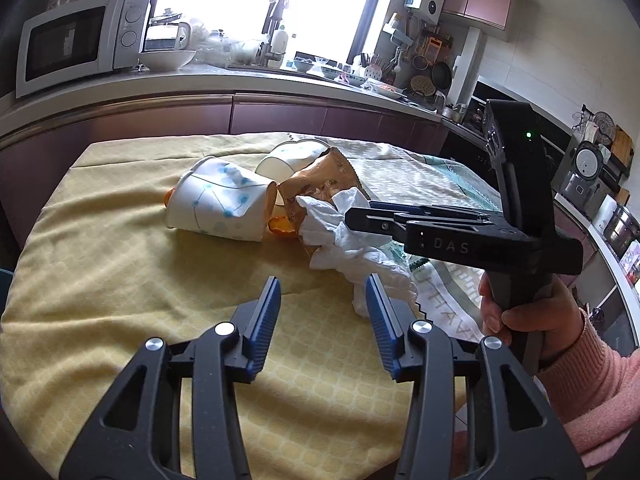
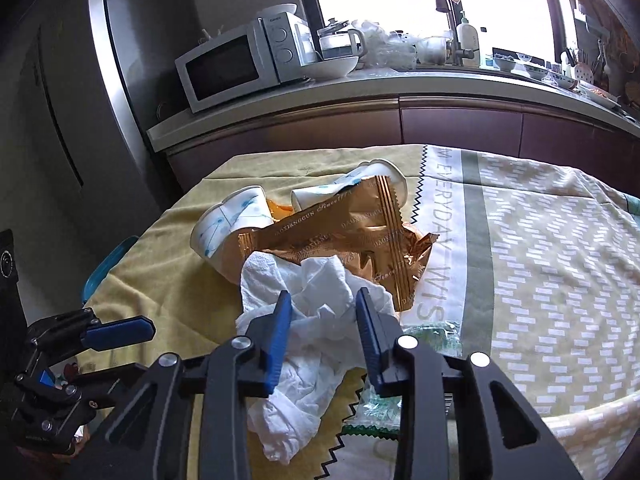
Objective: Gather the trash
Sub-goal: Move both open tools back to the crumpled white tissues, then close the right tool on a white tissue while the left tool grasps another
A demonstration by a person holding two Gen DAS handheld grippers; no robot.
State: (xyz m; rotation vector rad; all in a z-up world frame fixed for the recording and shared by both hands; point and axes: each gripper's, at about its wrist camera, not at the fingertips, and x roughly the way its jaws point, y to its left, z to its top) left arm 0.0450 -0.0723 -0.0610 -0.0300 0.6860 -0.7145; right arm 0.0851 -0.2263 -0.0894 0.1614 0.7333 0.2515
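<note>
A crumpled white tissue (image 2: 316, 320) lies on the yellow tablecloth (image 1: 120, 280); it also shows in the left wrist view (image 1: 344, 236). My right gripper (image 2: 324, 300) is open with its fingers on either side of the tissue; it also shows in the left wrist view (image 1: 352, 216). Behind the tissue lie a gold snack wrapper (image 2: 352, 236), two tipped paper cups (image 1: 220, 204) (image 1: 290, 158) and orange peel (image 1: 280, 228). My left gripper (image 1: 322, 286) is open and empty above the cloth, just in front of the tissue.
A clear green-printed wrapper (image 2: 376, 404) lies under my right gripper. A kitchen counter (image 1: 280, 80) with a microwave (image 1: 80, 40), bowls and a sink runs behind the table. A fridge (image 2: 80, 100) stands at the left. A blue object (image 2: 108, 264) sits beside the table's left edge.
</note>
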